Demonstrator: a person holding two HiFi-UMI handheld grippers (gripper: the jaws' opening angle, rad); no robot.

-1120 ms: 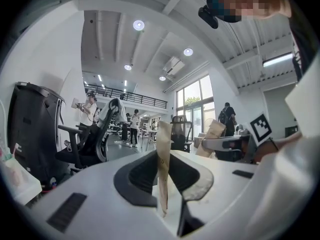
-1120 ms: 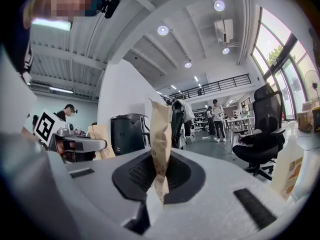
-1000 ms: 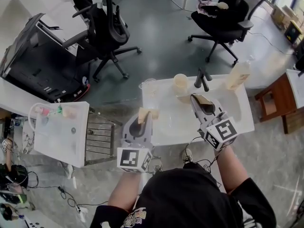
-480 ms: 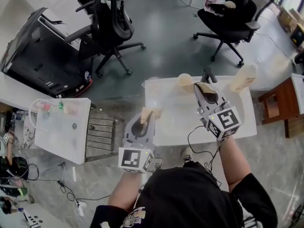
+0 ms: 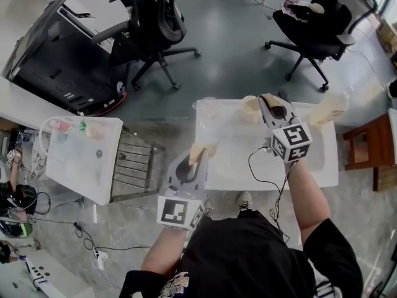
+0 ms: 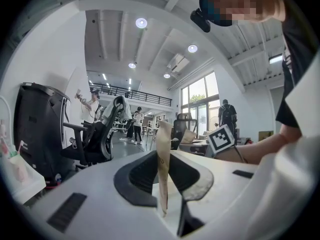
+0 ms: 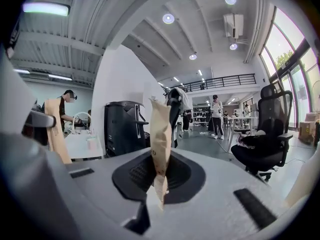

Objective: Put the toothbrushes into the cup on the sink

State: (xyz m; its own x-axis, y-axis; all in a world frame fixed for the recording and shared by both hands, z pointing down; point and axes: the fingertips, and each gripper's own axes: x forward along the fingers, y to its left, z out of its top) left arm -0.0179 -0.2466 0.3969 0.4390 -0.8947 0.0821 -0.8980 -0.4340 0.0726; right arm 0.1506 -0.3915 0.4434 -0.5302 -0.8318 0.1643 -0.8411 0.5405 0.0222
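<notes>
Left gripper (image 5: 199,151) and right gripper (image 5: 267,99) are pinched closed and empty. No toothbrush shows. The cup (image 5: 250,105) stands just beside the right jaws' tips. The grippers are probably idle, waiting for a pickup.

White sink worktop (image 5: 310,163) with a shallow basin (image 5: 231,157) in its left half, standing on the grey floor (image 5: 217,36). 3 items stand along its far edge: 1 clear cup (image 5: 208,107) at the left corner, 1 beige cup (image 5: 250,104) near it but apart, and 1 pale bottle (image 5: 329,108) at the right corner, well apart from both cups. A 2nd white worktop (image 5: 80,166), separate and to the left, carries small pink and green items (image 5: 65,128) by its far edge, too blurred to identify.
</notes>
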